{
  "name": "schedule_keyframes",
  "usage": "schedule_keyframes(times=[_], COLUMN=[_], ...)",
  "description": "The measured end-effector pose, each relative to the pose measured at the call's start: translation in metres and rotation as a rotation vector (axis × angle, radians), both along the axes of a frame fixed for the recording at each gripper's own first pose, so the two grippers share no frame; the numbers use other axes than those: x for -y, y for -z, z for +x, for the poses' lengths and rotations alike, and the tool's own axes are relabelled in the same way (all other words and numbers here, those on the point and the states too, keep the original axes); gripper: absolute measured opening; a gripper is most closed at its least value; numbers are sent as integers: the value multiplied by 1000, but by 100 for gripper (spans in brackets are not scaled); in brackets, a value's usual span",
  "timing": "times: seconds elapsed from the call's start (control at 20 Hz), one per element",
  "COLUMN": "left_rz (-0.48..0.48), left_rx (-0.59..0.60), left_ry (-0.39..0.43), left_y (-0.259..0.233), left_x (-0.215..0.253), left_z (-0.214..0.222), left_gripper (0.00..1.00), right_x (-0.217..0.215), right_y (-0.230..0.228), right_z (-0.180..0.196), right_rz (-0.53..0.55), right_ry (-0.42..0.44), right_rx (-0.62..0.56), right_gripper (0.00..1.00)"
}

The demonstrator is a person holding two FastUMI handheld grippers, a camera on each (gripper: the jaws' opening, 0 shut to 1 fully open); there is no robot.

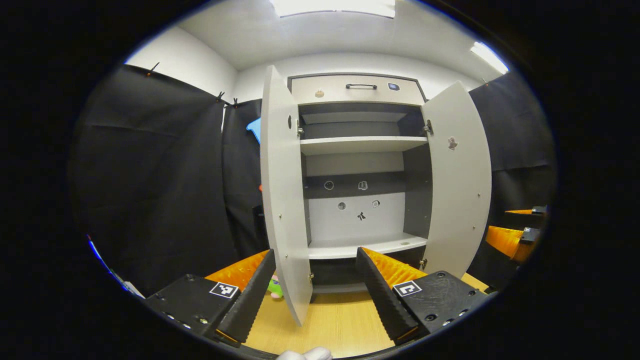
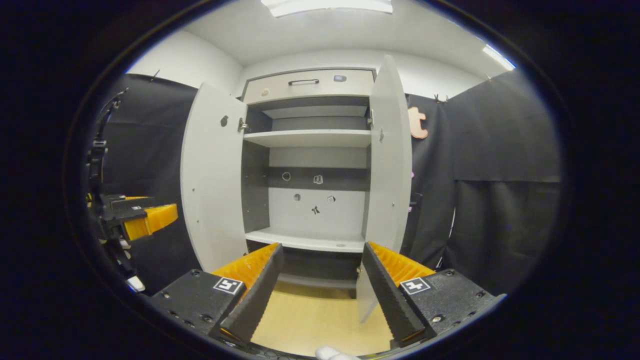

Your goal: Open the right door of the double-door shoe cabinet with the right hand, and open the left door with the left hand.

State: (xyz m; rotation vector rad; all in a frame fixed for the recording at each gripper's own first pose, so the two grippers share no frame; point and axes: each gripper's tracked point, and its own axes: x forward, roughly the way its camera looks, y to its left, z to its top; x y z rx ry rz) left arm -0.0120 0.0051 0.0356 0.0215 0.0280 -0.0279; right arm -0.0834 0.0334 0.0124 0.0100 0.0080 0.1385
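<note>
As both doors already stand wide open, you have, I judge, almost nothing left to do. From the left gripper view, the left door [image 1: 282,200] swings out toward you, its edge between the fingers of your left gripper [image 1: 310,295], which are spread wide and hold nothing. The right door [image 1: 457,180] is open too, on the far side of the cabinet [image 1: 357,90]. From the right gripper view, the right door [image 2: 390,165] stands edge-on just beyond your right gripper [image 2: 320,295]; its fingers are also wide apart and empty, and the door's lower corner shows between them. I cannot tell if it touches.

Handling: the doors look like thin, stiff panels on small hinges, so prob. light and easy to swing, but smooth and a bit slippery. If you must move one more, push or pinch on the free vertical edge, approx. mid-height, not near the hinge. Do not force past the hinge stop; it may strain.

Shelves [image 1: 362,145] inside look bare.
</note>
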Motion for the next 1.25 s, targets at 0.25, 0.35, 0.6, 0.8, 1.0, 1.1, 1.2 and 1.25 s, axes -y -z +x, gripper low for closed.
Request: schedule_keyframes(times=[0.25, 0.35, 0.6, 0.8, 1.0, 1.1, 1.2, 1.25], left_rz=[-11, -10, -26, -21, -18, -16, -15, -15], left_rx=[-8, -10, 14, 7, 10, 14, 10, 11], left_ry=[31, 34, 17, 16, 20, 15, 16, 17], left_y=[8, 10, 10, 11, 10, 9, 9, 9], left_x=[23, 26, 24, 24, 23, 22, 22, 22], left_z=[-10, -10, -10, -8, -8, -8, -8, -8], left_gripper=[96, 96, 96, 96, 96, 96, 96, 96], right_x=[11, 12, 14, 14, 14, 11, 10, 10], right_y=[0, 1, 5, 6, 6, 6, 6, 7], right_z=[5, 7, 9, 11, 11, 11, 11, 11], right_rz=[8, 14, 30, 45, 48, 50, 49, 48], right_ry=[42, 55, 68, 78, 83, 83, 84, 84], right_rx=[-3, -9, -14, -15, -9, -9, -7, -6], right_gripper=[99, 99, 99, 99, 99, 99, 99, 98])
